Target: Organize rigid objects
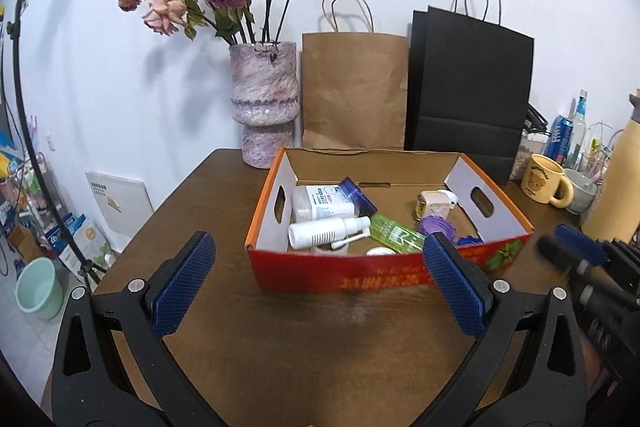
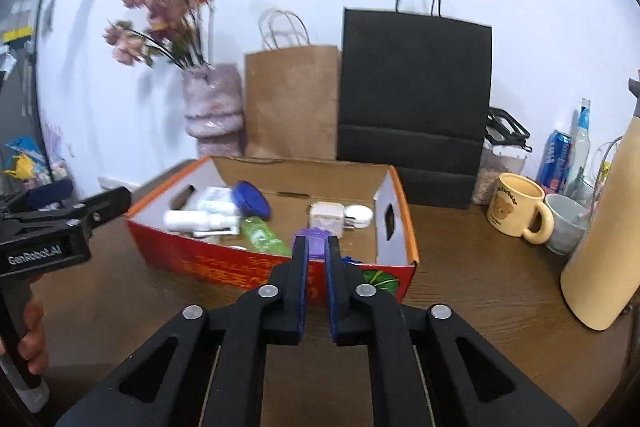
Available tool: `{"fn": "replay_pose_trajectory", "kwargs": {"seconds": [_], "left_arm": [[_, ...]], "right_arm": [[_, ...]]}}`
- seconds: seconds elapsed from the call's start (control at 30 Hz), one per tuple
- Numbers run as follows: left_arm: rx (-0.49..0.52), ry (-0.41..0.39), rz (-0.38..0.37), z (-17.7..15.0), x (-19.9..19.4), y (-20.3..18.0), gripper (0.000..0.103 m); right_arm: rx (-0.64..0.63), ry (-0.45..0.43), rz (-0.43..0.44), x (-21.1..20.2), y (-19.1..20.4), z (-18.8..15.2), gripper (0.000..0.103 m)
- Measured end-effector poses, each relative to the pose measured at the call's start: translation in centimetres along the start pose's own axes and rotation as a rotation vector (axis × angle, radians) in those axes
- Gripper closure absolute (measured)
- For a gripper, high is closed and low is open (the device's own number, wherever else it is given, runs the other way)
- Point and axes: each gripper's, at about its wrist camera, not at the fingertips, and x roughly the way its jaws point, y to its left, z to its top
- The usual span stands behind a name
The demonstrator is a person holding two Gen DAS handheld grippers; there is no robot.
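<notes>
On the brown table, the red cardboard box (holding bottles and small items) lies before both grippers, the left gripper spread wide and empty, the right gripper closed on nothing.

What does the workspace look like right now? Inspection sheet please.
Surface: dark wooden table, bare in front of the box.
Job's things: open cardboard box holding a white spray bottle, a blue-capped white jar, a green bottle, a purple lid and a white tape measure.
Clutter: bear mug, grey cup, cream flask, blue can.
Grippers: left gripper open, empty; right gripper shut, empty.
Cables: nothing seen.
Surroundings: vase of dried roses, brown paper bag, black paper bag, white wall.
</notes>
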Motion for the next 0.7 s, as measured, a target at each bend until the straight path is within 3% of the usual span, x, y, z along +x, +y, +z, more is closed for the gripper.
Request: {"fn": "replay_pose_trajectory", "kwargs": {"seconds": [0.03,0.07,0.7], "left_arm": [[-0.001,-0.004,-0.002,-0.2,-0.7,0.0,0.0],[-0.002,-0.005,-0.005,-0.4,-1.4,0.1,0.0],[0.036,-0.026,-0.071,-5.8,-12.0,0.0,0.0]], "right_arm": [[0.002,0.008,0.003,-0.4,0.1,-0.2,0.006],[0.004,0.001,0.005,-0.8,0.2,-0.6,0.0],[0.013,-0.044,-0.018,-11.2,1.8,-6.0,0.0]]}}
